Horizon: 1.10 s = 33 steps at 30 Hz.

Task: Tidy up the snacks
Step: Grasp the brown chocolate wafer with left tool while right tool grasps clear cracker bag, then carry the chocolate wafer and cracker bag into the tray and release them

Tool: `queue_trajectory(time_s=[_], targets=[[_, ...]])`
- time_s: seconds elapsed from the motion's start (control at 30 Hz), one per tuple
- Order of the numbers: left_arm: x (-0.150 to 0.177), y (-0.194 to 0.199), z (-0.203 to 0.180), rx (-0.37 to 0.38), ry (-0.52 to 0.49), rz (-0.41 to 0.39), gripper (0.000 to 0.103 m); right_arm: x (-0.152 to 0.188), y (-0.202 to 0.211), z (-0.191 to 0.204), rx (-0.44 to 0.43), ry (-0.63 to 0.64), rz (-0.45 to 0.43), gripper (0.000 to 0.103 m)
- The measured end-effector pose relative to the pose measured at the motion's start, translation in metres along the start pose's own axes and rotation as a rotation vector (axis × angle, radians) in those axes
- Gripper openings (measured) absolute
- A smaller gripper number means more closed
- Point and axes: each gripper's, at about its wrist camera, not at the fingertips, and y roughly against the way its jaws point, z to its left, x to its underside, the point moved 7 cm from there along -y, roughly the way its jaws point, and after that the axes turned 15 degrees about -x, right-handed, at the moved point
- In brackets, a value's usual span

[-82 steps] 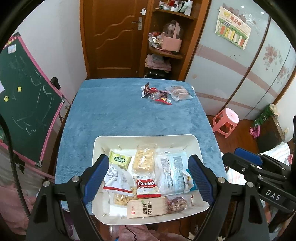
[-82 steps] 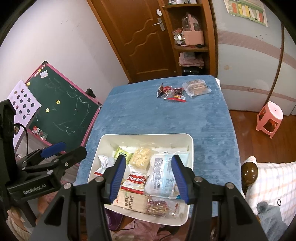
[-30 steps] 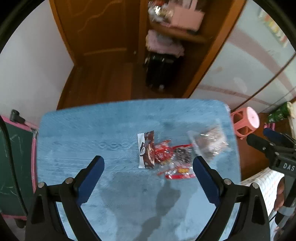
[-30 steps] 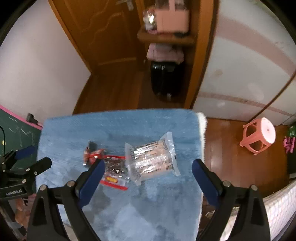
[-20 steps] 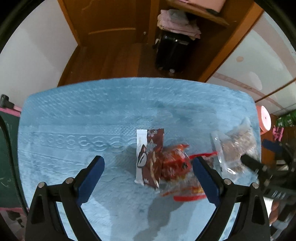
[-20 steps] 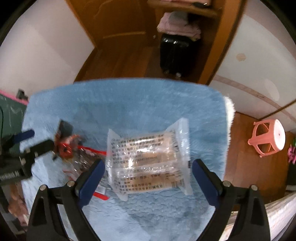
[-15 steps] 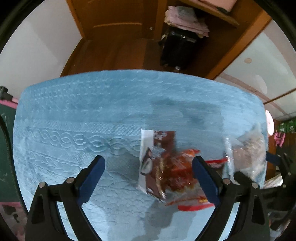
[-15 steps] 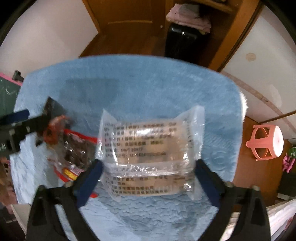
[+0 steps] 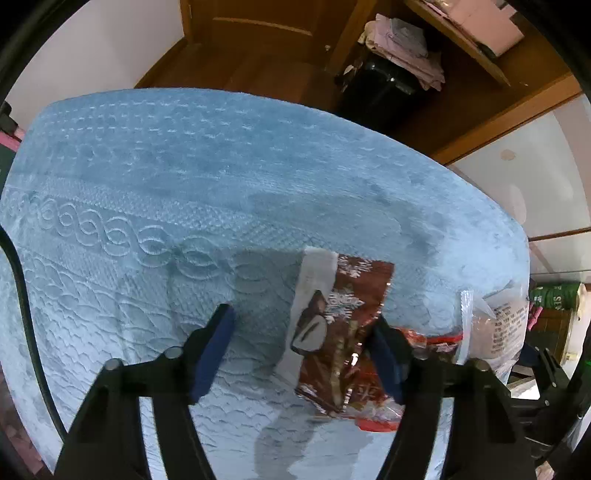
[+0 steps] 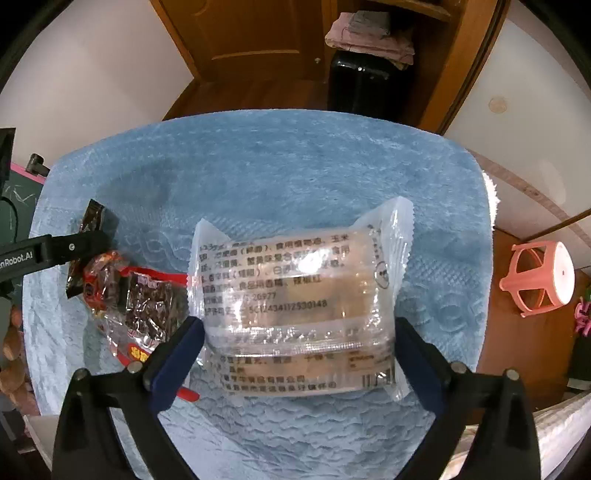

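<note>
A brown-and-white snack packet lies on the blue tablecloth. My left gripper points down over it with its jaws closing around it. The right pad touches the packet's edge and the left pad stands clear of it. A large clear packet of biscuits lies flat between the jaws of my right gripper. Those jaws are closing, and the blue pads sit at the wrapper's two sides without denting it. A red-and-dark packet lies between the two packets.
The packets lie near the far end of the table. The cloth's right edge drops to a wooden floor with a pink stool. Beyond the table stand a wooden door and a black bin under shelves.
Both grippers have come down close over the packets at the far end of the table. The left jaws have narrowed around the brown packet; the right jaws now flank the clear packet.
</note>
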Motion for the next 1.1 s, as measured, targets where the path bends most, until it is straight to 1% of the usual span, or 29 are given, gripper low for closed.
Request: queue_trajectory(time_s=[0.03,0.07,0.1,0.13,0.17,0.3,0.4,0.53,0.6,0.67,0.7,0.77,0.9,0.97,1.1], targets=[[0.002,0.001,-0.003,0.010,-0.010,-0.006,0.047,0.002,0.001,0.000,0.007,0.001,-0.005,0.095],[0.006,0.004,-0.004,0.020,-0.020,-0.011,0.035,0.004,0.003,0.001,0.020,0.005,-0.010,0.088],[0.010,0.007,-0.007,-0.009,-0.035,-0.017,0.034,0.005,0.005,0.000,0.046,0.010,-0.014,0.083],[0.011,0.009,-0.009,-0.034,-0.046,-0.023,0.034,0.005,0.008,0.002,0.054,0.014,-0.019,0.080],[0.014,0.011,-0.012,-0.054,-0.064,-0.036,0.031,0.006,0.011,0.003,0.055,0.014,-0.027,0.077],[0.020,0.025,-0.010,-0.101,-0.079,-0.067,0.029,0.015,0.017,0.003,0.044,-0.002,-0.029,0.074],[0.027,0.049,-0.002,-0.116,-0.092,-0.101,0.029,0.026,0.025,0.006,0.048,-0.005,-0.036,0.074],[0.037,0.085,0.006,-0.138,-0.128,-0.141,0.029,0.046,0.044,0.018,0.005,-0.023,-0.062,0.074],[0.045,0.107,0.011,-0.131,-0.138,-0.158,0.029,0.058,0.060,0.028,-0.017,-0.020,-0.085,0.074],[0.060,0.136,0.018,-0.111,-0.156,-0.184,0.029,0.071,0.080,0.042,-0.035,-0.014,-0.117,0.074],[0.071,0.150,0.027,-0.103,-0.165,-0.192,0.029,0.073,0.088,0.045,-0.043,-0.013,-0.131,0.074],[0.088,0.168,0.036,-0.089,-0.179,-0.194,0.029,0.089,0.112,0.059,-0.066,-0.013,-0.171,0.074],[0.139,0.212,0.060,-0.050,-0.210,-0.199,0.029,0.128,0.163,0.089,-0.082,-0.009,-0.261,0.074],[0.169,0.235,0.077,-0.017,-0.225,-0.220,0.029,0.146,0.184,0.099,-0.083,-0.015,-0.302,0.074],[0.228,0.277,0.108,0.041,-0.218,-0.260,0.029,0.191,0.220,0.124,-0.110,-0.058,-0.366,0.074]])
